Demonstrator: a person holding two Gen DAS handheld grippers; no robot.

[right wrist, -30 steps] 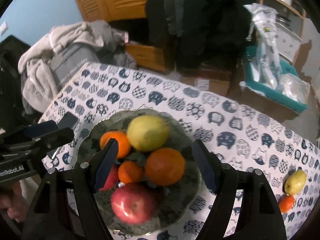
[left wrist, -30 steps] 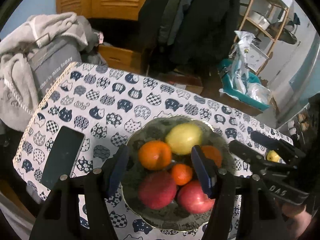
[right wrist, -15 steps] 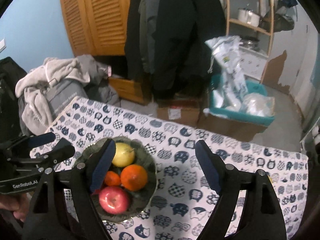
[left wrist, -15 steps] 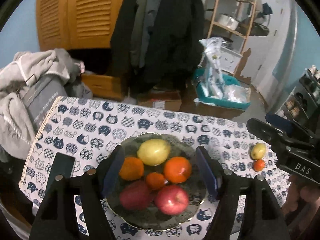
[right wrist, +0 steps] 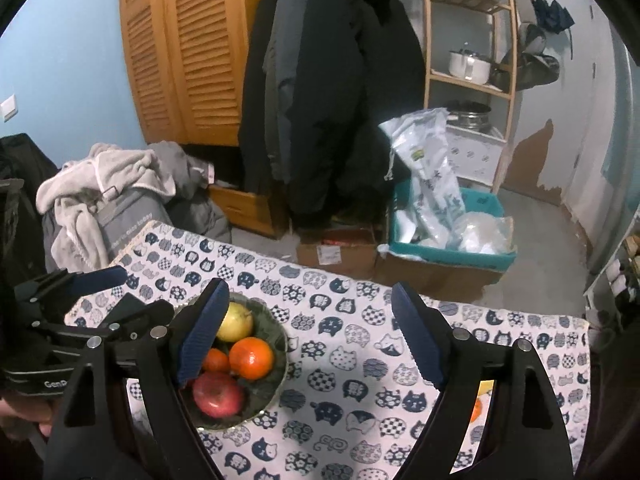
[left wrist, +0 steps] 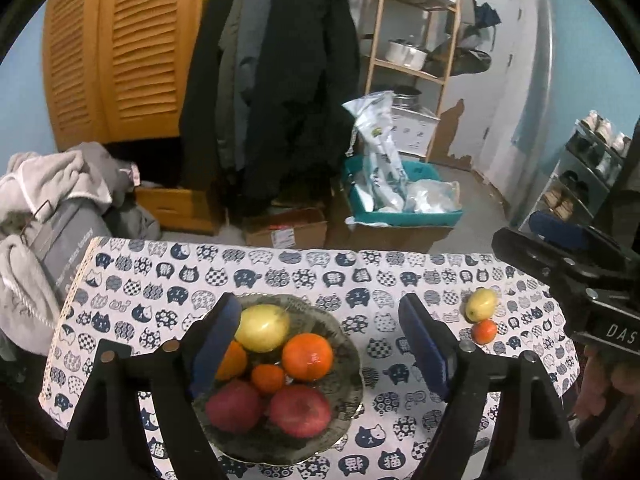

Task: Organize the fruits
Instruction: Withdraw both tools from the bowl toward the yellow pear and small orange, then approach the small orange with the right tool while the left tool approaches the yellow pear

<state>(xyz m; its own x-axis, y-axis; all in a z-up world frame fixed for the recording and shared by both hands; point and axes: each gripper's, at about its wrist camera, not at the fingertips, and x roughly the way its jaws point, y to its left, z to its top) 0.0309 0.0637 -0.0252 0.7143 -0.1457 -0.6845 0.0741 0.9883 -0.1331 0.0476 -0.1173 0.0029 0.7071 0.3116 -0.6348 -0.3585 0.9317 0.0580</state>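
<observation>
We read this as a pause between picks. Most of the fruit is gathered in the glass fruit bowl [left wrist: 352,364], which stands on the table [left wrist: 304,276] with its cat-print cloth, toward the near left corner. It holds a yellow pear [left wrist: 262,328] at the back, a large orange [left wrist: 307,356] beside it, a small tangerine [left wrist: 268,378] in the middle, a second orange [left wrist: 234,360] half hidden behind the left finger, and two red apples [left wrist: 300,410] at the front. They are heaped touching one another, which keeps them from rolling.

Two pieces remain loose near the table's right edge, well apart from the bowl: a small yellow pear [left wrist: 482,304] with a small tangerine [left wrist: 484,331] touching it on its near side. By our judgement these are what is left to bring over.

The left gripper [left wrist: 320,348] hangs above the bowl with its jaws released; they have just been opening, and nothing is pinched between them, the fruit lying below the pads. The right gripper [right wrist: 310,336] is likewise spread wide, its jaws having just opened a little further, empty over bare cloth right of the bowl. It sits nearer the loose pair, so we would expect it to reach there.
</observation>
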